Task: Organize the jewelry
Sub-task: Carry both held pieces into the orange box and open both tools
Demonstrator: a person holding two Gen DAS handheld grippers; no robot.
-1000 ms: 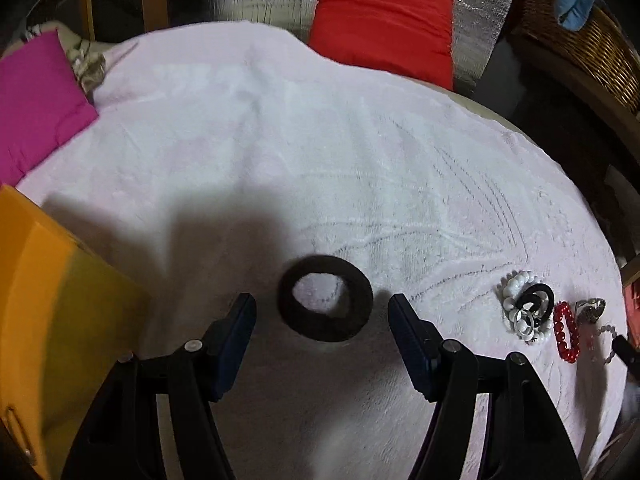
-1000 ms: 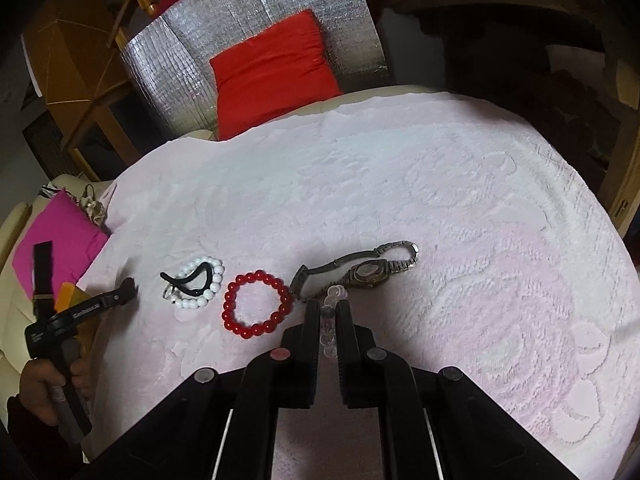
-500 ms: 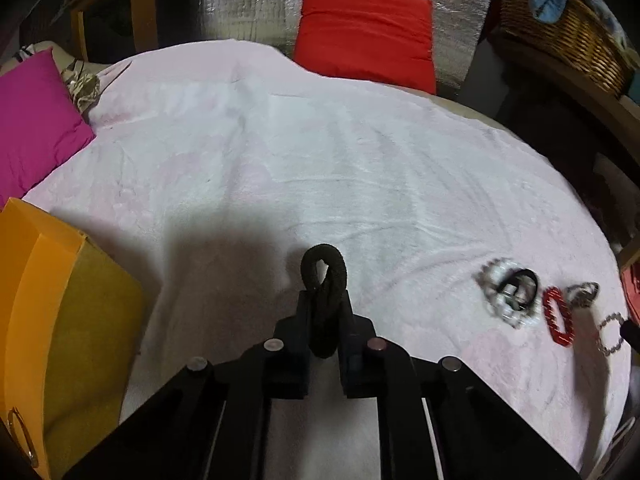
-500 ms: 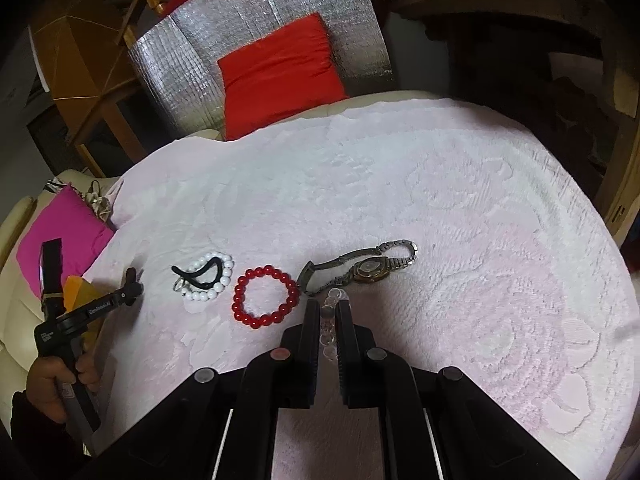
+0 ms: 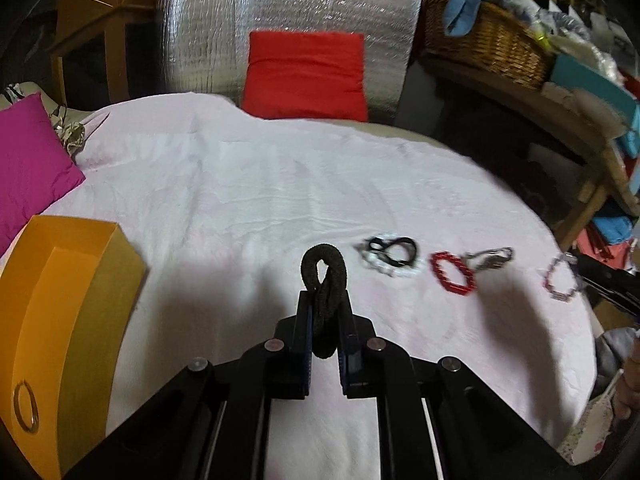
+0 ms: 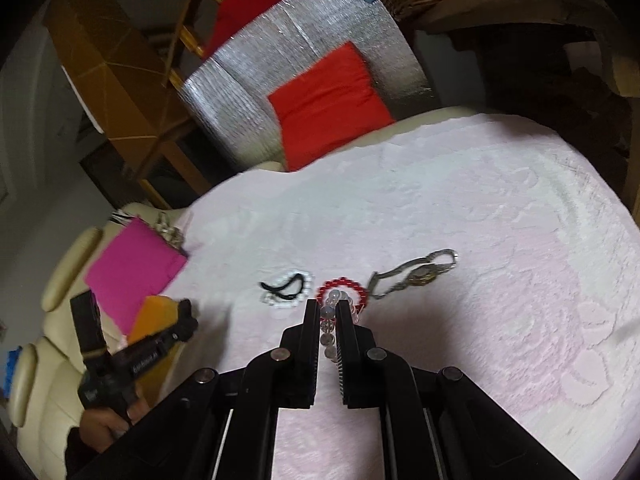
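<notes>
My left gripper (image 5: 325, 300) is shut on a black fabric hair band (image 5: 323, 276), squeezed into a loop and lifted above the pink-white cloth (image 5: 256, 184). My right gripper (image 6: 328, 308) is shut on a clear bead bracelet (image 6: 329, 316), which in the left wrist view hangs as a pale bead loop (image 5: 560, 278). On the cloth lie a white bead bracelet with a black hair tie (image 6: 286, 290), a red bead bracelet (image 6: 343, 286) and a metal wristwatch (image 6: 416, 274). An open orange box (image 5: 60, 312) stands at the left.
A magenta cushion (image 5: 28, 164) lies beyond the box and a red cushion (image 5: 306, 74) leans on a silver foil panel (image 5: 280, 12) at the back. A wicker basket (image 5: 486, 40) sits on a shelf to the right. A gold ring (image 5: 26, 406) marks the box front.
My left gripper closed on the black hair band that lay flat between its open fingers, then lifted it. My right gripper rose with the clear bead bracelet, staying shut.
</notes>
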